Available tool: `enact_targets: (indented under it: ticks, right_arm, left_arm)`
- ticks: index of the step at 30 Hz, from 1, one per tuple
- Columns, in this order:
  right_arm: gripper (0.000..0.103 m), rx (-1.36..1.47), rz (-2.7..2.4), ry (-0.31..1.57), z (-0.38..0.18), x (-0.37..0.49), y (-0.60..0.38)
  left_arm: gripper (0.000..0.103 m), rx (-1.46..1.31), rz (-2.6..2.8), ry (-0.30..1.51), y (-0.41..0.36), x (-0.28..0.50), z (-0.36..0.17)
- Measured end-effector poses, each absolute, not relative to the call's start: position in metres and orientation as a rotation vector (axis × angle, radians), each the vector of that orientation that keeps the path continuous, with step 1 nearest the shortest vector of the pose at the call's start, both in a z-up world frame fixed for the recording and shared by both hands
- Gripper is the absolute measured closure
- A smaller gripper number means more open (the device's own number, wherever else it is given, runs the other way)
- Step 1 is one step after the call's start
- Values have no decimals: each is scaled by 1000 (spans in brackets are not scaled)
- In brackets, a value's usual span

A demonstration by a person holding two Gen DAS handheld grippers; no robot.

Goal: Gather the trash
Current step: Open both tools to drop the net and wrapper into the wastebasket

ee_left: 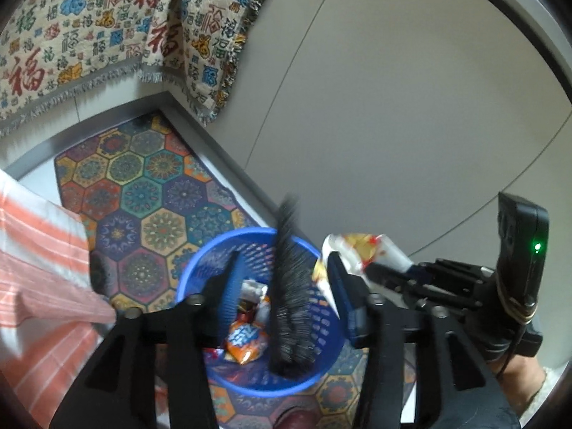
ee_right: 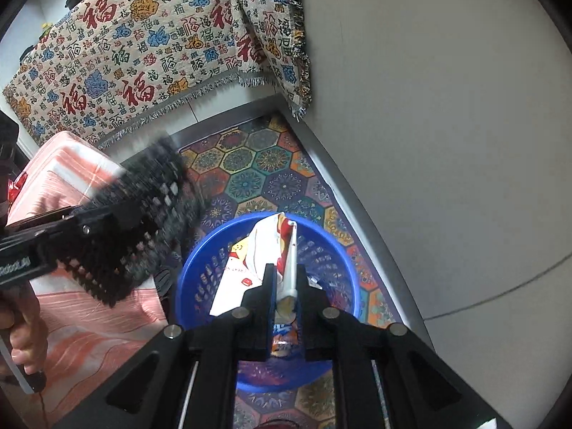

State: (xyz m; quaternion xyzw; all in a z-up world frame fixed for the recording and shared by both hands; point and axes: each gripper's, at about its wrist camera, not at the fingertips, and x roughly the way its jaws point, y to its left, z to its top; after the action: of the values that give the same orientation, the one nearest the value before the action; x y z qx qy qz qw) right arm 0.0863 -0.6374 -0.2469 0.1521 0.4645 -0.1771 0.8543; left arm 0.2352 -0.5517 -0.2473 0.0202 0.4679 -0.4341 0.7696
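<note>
A blue plastic basket (ee_left: pixel 200 261) (ee_right: pixel 189 268) stands on the floor rug below both grippers, with an orange snack packet (ee_left: pixel 246 339) and other wrappers inside. My left gripper (ee_left: pixel 284 261) (ee_right: pixel 107 221) is open over the basket. A blurred black mesh piece (ee_left: pixel 291 304) (ee_right: pixel 143 214) hangs between its blue pads with a gap on each side. My right gripper (ee_right: pixel 285 271) (ee_left: pixel 382 271) is shut on a white, red and yellow snack wrapper (ee_right: pixel 257 250) (ee_left: pixel 361 246), held above the basket's right side.
A hexagon-patterned rug (ee_left: pixel 150 193) (ee_right: pixel 257 168) lies under the basket. An orange-striped cloth (ee_left: pixel 39 250) (ee_right: pixel 71 178) crowds the left. A fringed cloth with printed characters (ee_left: pixel 107 35) hangs behind, and a grey wall (ee_left: pixel 411 107) runs along the right. A hand (ee_right: pixel 21 339) grips the left handle.
</note>
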Motion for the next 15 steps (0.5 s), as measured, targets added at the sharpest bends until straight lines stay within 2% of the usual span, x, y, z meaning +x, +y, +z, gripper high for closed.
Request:
enact_targets:
  ticks: [1, 2, 4, 8, 12, 15]
  right_arm:
    - [81, 326, -368, 977, -249, 88, -640]
    - [72, 345, -359, 978, -253, 89, -642]
    - [63, 356, -355, 988, -256, 91, -644]
    - [53, 332, -389, 959, -245, 88, -642]
    - [53, 283, -425, 866, -216, 80, -631]
    - [48, 239, -439, 788, -190, 77, -616]
  left_arm:
    - [45, 45, -937, 1016, -553, 236, -249]
    - [42, 45, -936, 1018, -554, 236, -249]
    - [40, 49, -931, 1016, -555, 235, -249]
    - [35, 34, -915, 992, -541, 232, -234]
    - [30, -3, -906, 934, -502, 220, -197]
    - [22, 3, -877, 876, -455, 200, -158]
